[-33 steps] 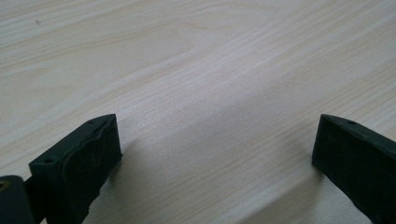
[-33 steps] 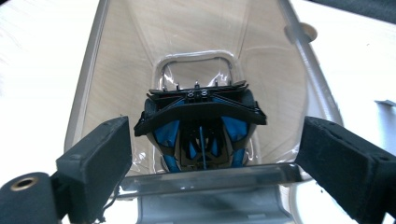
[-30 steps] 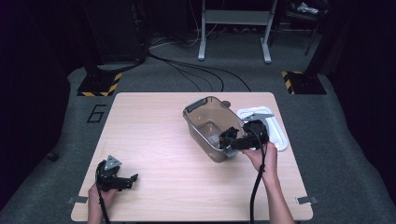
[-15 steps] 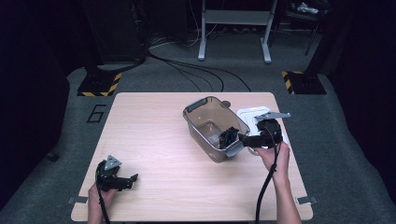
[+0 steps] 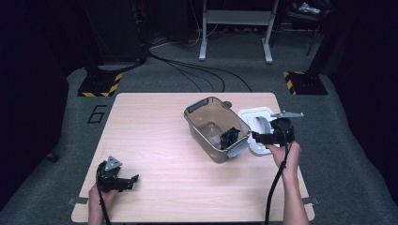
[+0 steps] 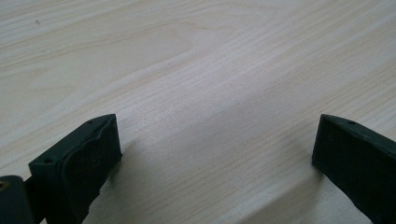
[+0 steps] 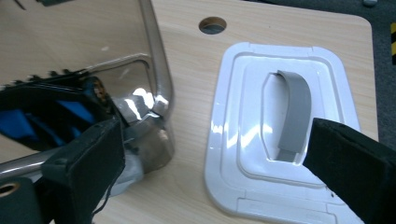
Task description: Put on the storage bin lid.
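Table (image 5: pixel 155 126) surface bare from 6 through 9 to 12 o'clock, passage unobstructed; toward 3 o'clock a clear plastic bin (image 5: pixel 206 117) and white lid (image 5: pixel 248 115) just beside it block.

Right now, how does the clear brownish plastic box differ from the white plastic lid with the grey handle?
The clear brownish plastic box is deep, see-through and holds a black-and-blue object; the white plastic lid with the grey handle is flat, opaque and holds nothing. The box stands open, the lid beside it. Both rest on the wooden table.
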A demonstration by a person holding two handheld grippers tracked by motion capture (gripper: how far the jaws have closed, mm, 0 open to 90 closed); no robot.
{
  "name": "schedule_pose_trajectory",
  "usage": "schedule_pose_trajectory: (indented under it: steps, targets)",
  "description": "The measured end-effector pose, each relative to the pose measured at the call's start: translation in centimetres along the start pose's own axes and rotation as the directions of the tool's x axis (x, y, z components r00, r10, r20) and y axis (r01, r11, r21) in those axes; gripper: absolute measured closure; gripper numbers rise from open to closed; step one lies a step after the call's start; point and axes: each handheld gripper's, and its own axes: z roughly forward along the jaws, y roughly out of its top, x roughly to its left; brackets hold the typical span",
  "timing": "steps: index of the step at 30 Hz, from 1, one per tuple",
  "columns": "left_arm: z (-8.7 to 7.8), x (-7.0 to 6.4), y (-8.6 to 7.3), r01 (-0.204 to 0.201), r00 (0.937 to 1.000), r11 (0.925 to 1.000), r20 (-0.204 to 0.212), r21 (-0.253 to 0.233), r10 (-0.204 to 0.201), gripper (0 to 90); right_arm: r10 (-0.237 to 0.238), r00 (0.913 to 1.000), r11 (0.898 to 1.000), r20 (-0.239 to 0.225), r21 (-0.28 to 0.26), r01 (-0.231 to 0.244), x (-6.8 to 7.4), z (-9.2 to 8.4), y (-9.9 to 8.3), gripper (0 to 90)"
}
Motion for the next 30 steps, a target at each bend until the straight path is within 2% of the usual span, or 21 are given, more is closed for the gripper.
schedule_pose_trajectory:
  steps: [13,15,17,21,25,30]
  targets:
    - [0.0,0.0,0.0,-0.001,1.0,1.0,0.0,0.0,0.001,1.2,0.048,0.9983,0.998,0.034,0.045,-0.049,-2.1,3.4,-0.4,1.3]
    - [0.0,0.0,0.0,0.0,1.0,1.0,0.0,0.0,0.0,1.2,0.057,0.9973,0.997,0.046,0.045,-0.059,-2.4,3.9,-0.5,9.4]
    - [0.0,0.0,0.0,0.0,1.0,1.0,0.0,0.0,0.0,1.2,0.066,0.9963,0.997,0.055,0.036,-0.068,-2.6,4.4,-0.6,15.2]
    - [0.0,0.0,0.0,0.0,1.0,1.0,0.0,0.001,0.0,1.2,0.089,0.9919,0.994,0.091,0.05,-0.093,-3.1,5.9,-0.6,24.8]
    - [0.0,0.0,0.0,0.0,1.0,1.0,0.001,0.0,0.0,1.2,0.105,0.9854,0.993,0.133,0.045,-0.112,-3.9,7.3,-1.0,31.4]
    - [0.0,0.0,0.0,-0.001,1.0,1.0,0.0,-0.001,0.001,1.2,0.141,0.9769,0.988,0.161,0.035,-0.148,-4.9,8.7,-1.6,35.0]
